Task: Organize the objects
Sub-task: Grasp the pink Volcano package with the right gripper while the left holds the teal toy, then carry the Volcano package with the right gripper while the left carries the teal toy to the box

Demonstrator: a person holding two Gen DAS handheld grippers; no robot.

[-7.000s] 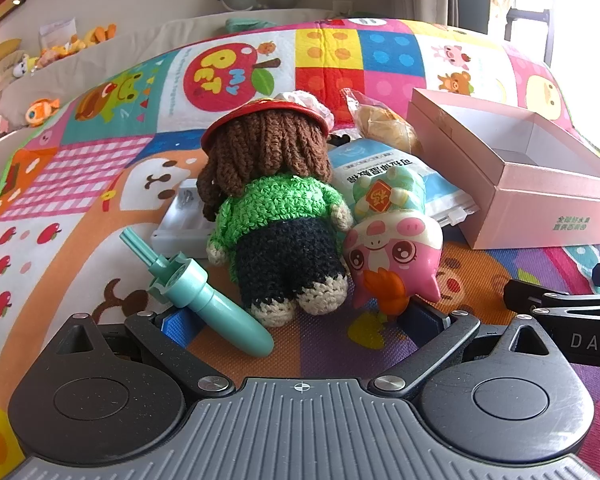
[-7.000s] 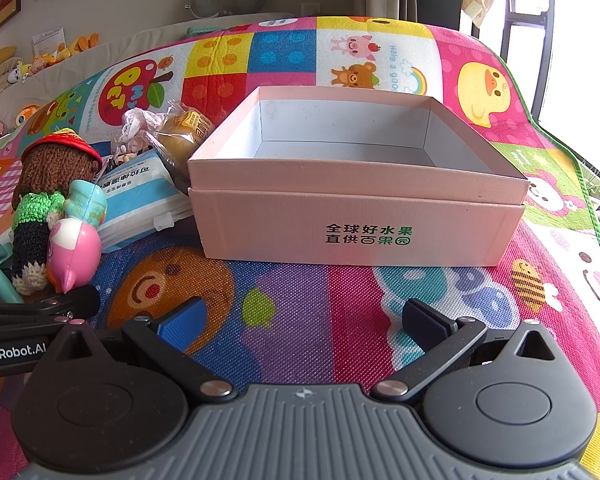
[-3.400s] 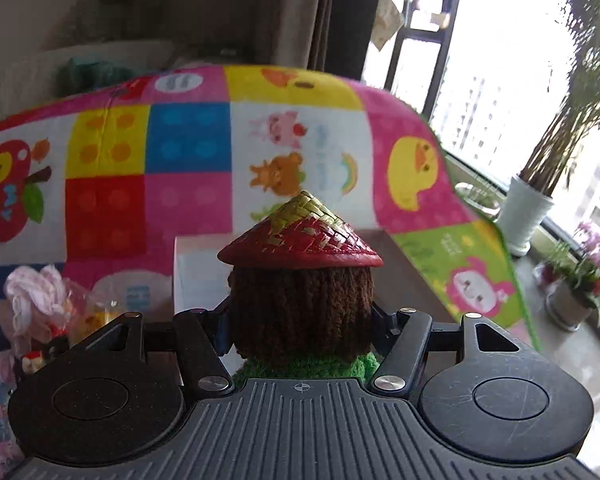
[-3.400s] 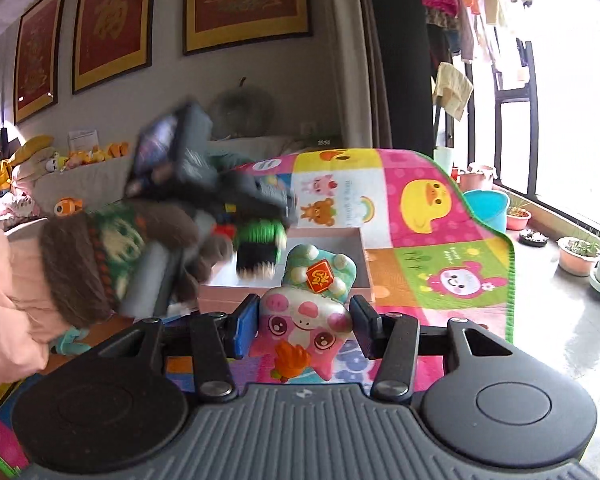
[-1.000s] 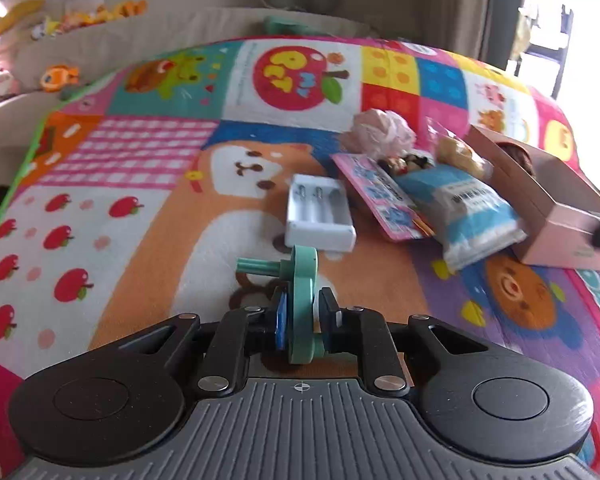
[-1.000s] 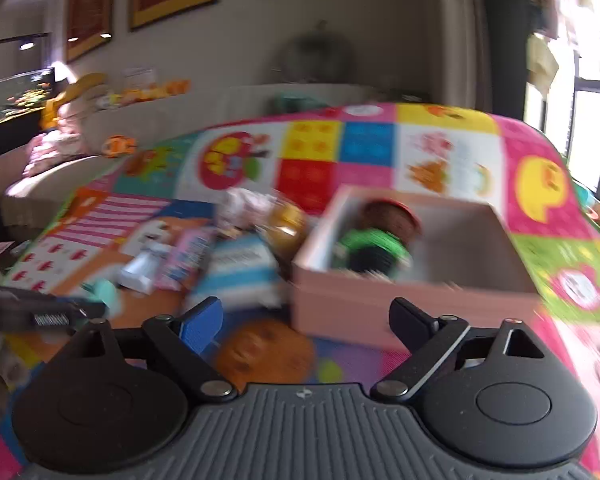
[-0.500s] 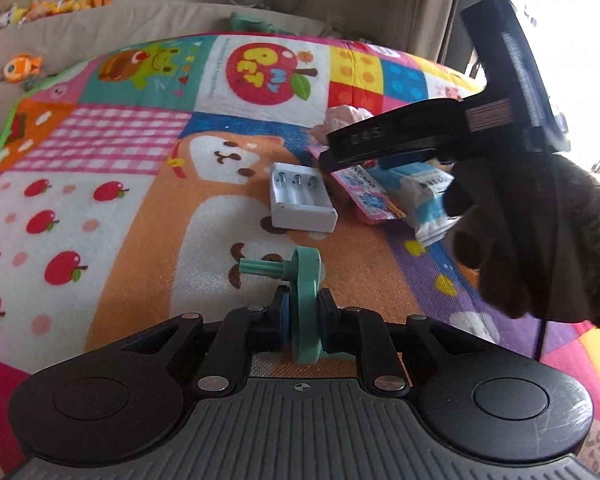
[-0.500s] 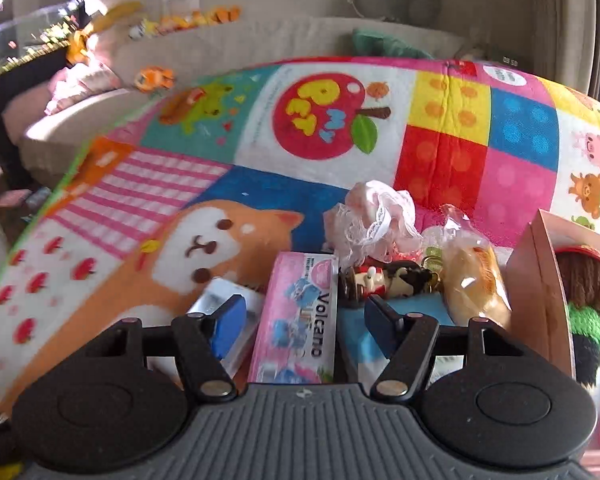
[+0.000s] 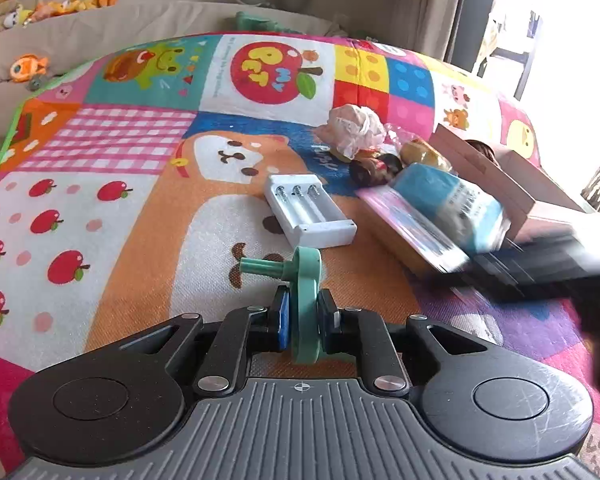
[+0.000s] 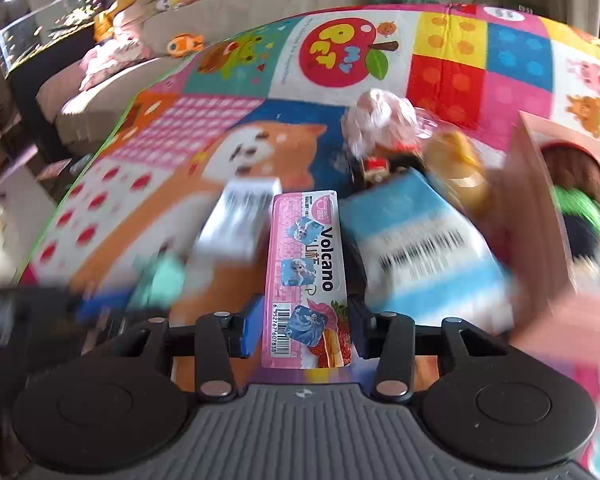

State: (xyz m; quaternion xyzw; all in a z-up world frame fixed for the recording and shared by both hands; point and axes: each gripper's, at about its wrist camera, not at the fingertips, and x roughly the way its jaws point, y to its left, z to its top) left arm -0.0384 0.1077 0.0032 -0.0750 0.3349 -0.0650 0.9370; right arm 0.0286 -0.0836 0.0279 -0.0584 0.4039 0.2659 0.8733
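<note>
Right wrist view is smeared nearly everywhere: the white battery holder (image 10: 236, 220) is just a pale streak, the teal tool (image 10: 160, 276) a green blob, and the blue-white packet (image 10: 424, 248) has a barcode too blurred to read. The pink box (image 10: 540, 208) is cut off at the right edge, and the doll (image 10: 576, 196) inside shows only brown hair and a bit of green. In the left wrist view the right gripper (image 9: 540, 264) is a dark blur cropped by the right edge, so its pads can't be made out there. Dark little things (image 9: 374, 168) behind the packet, toward the mat's far edge, are too small to identify.
</note>
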